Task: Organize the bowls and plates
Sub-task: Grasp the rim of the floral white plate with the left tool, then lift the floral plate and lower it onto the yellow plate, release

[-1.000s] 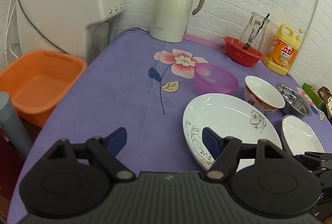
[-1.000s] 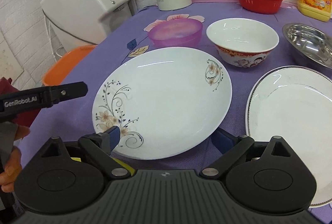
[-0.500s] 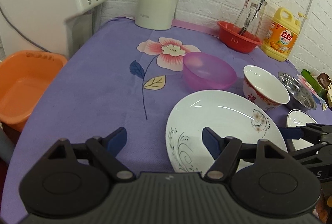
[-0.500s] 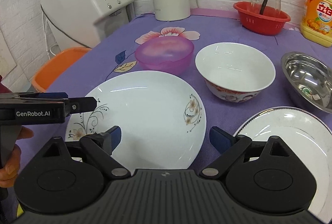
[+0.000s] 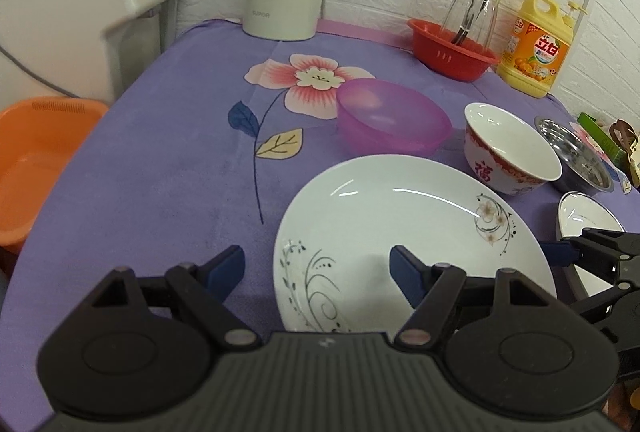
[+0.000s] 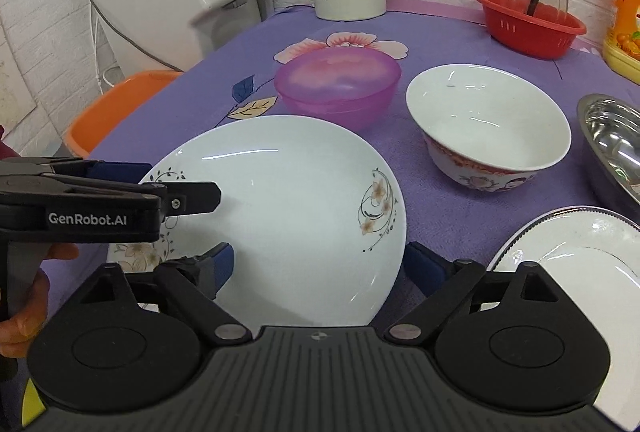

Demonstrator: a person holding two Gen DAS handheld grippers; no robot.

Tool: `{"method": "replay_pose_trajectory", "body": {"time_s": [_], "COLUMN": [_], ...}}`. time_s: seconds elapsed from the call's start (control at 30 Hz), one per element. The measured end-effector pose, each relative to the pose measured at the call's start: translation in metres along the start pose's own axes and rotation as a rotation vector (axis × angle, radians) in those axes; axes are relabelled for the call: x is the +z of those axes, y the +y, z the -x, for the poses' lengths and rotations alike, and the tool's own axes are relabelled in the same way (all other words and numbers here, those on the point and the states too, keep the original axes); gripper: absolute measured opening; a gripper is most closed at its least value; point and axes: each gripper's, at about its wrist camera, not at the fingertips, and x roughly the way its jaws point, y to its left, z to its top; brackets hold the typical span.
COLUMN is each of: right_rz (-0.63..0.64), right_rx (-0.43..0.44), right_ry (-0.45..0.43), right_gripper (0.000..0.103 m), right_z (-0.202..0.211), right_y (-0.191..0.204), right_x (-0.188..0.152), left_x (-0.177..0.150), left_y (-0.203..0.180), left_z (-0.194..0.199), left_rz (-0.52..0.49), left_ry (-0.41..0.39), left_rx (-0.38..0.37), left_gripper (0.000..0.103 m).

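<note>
Floral plate (image 6: 288, 208) sits flat on the purple desk (image 5: 160, 172), just in front of the pink bowl (image 6: 338, 88) and red-rimmed bowl (image 6: 490, 124); second plate (image 6: 576, 252) to its right. Glazed ceramic: stiff, slick, chips easily, moderately heavy, so pinch the raised rim, near edge or side, not the flat centre. Left gripper (image 5: 318, 266) jaws wide, empty, straddling the plate's left rim. Right gripper (image 6: 320, 266) jaws wide, empty, over the near edge. Versus 1.0 s ago both grippers have moved forward; plate fills more of each view and the left gripper has come in over it.
</note>
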Motion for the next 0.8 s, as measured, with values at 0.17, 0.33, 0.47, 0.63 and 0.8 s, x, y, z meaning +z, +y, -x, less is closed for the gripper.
{"method": "replay_pose_trajectory", "body": {"time_s": [0.17,0.33,0.47,0.63,0.8], "right_rz": [0.035,0.082,0.108,0.127,0.115], "right_rx": [0.005,-0.002,0.005,0.023,0.019], "right_ry": [-0.015,-0.028,-0.081,-0.116,-0.113], "right_gripper": [0.103,0.103,0.103,0.103,0.103], "right_z": [-0.001,-0.005,-0.006,-0.006,-0.007], "right_y": [0.005,0.010,0.007,0.007,0.010], "right_x": [-0.005,-0.008,-0.012,-0.016,-0.015], "left_x": [-0.002,-0.003,-0.006,-0.006,-0.005], "left_y": [-0.001,0.000,-0.004,-0.003,-0.002], "left_z": [-0.001,-0.001,-0.001,-0.002,-0.002], "left_rz": [-0.008,-0.015,-0.053,-0.048,-0.051], "left_ry": [0.005,-0.001,-0.008,-0.019,-0.023], "left_rx": [0.007,0.009,0.031,0.029,0.022], "left_gripper": [0.073,0.073,0.073,0.073,0.074]}}
